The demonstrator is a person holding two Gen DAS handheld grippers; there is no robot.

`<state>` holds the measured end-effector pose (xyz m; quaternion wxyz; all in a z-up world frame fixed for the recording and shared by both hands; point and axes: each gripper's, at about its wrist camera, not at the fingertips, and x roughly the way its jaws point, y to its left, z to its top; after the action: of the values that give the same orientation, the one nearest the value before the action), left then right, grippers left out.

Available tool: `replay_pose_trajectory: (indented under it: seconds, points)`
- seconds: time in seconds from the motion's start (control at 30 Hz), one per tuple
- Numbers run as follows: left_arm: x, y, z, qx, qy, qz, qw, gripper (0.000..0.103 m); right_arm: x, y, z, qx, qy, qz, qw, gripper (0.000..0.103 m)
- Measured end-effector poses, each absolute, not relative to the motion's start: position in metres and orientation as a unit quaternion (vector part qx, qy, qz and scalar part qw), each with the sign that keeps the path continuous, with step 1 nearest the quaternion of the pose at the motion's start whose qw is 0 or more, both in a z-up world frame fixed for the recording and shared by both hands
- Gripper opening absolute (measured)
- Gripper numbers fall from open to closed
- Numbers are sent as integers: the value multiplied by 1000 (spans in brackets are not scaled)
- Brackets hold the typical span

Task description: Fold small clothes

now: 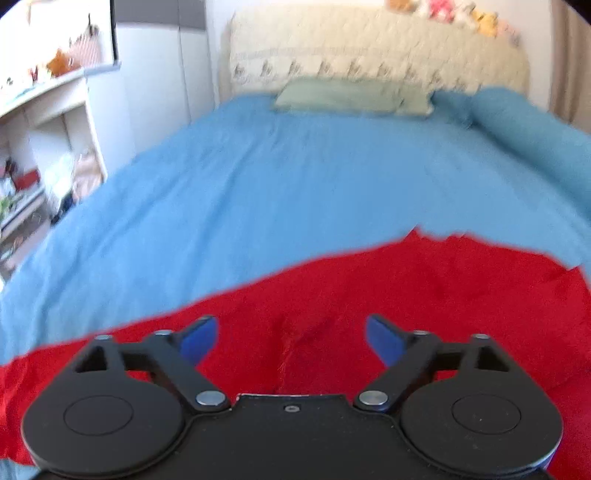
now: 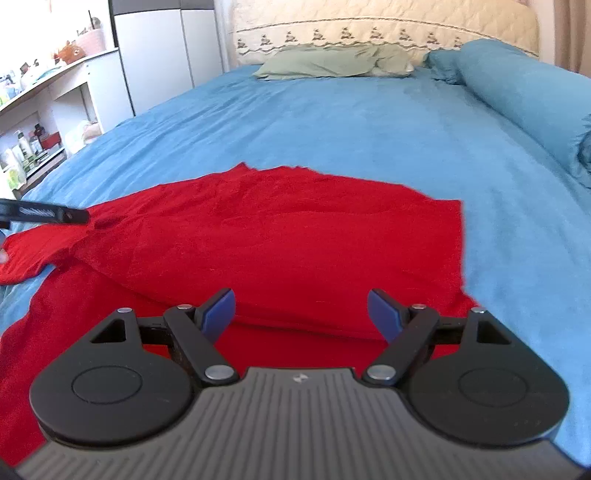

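Observation:
A red garment [image 2: 280,236] lies on the blue bedsheet [image 2: 332,125], partly folded, with an upper layer laid over a lower one and a sleeve out to the left. My right gripper [image 2: 302,314] is open and empty, just above its near edge. My left gripper [image 1: 291,341] is open and empty over the same red garment [image 1: 406,295]. The tip of the left gripper [image 2: 70,215] shows at the left edge of the right wrist view, beside the sleeve.
A green pillow [image 2: 332,61] and a cream headboard [image 2: 384,26] are at the far end. A rolled blue duvet [image 2: 524,99] lies along the right side. White shelves [image 2: 40,122] with small items stand left of the bed.

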<state>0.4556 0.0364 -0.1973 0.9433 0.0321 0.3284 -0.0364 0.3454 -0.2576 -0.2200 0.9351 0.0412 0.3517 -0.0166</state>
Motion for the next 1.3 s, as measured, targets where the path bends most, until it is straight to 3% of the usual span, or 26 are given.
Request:
replay_pose_trajectory:
  seconds: [0.3, 0.53, 0.8, 0.9, 0.97, 1.03, 1.3]
  points:
    - [474, -104, -169, 36, 334, -224, 915, 98, 307, -329, -217, -7, 340, -93, 936, 92]
    - [491, -218, -199, 42, 371, -303, 877, 97, 308, -348, -244, -68, 365, -90, 924, 70]
    - [499, -253, -224, 30, 389, -306, 869, 97, 324, -350, -269, -82, 345, -79, 932, 65]
    - [502, -255, -231, 26, 393, -302, 868, 97, 336, -346, -275, -90, 334, -74, 935, 48]
    - [502, -250, -231, 19, 393, -302, 868, 97, 339, -346, -277, -85, 331, -75, 937, 31]
    - [502, -252, -234, 14, 393, -302, 868, 97, 337, -347, -276, -79, 330, -84, 937, 22]
    - [515, -265, -257, 18, 408, -278, 869, 97, 323, -375, -281, 27, 329, -101, 939, 20]
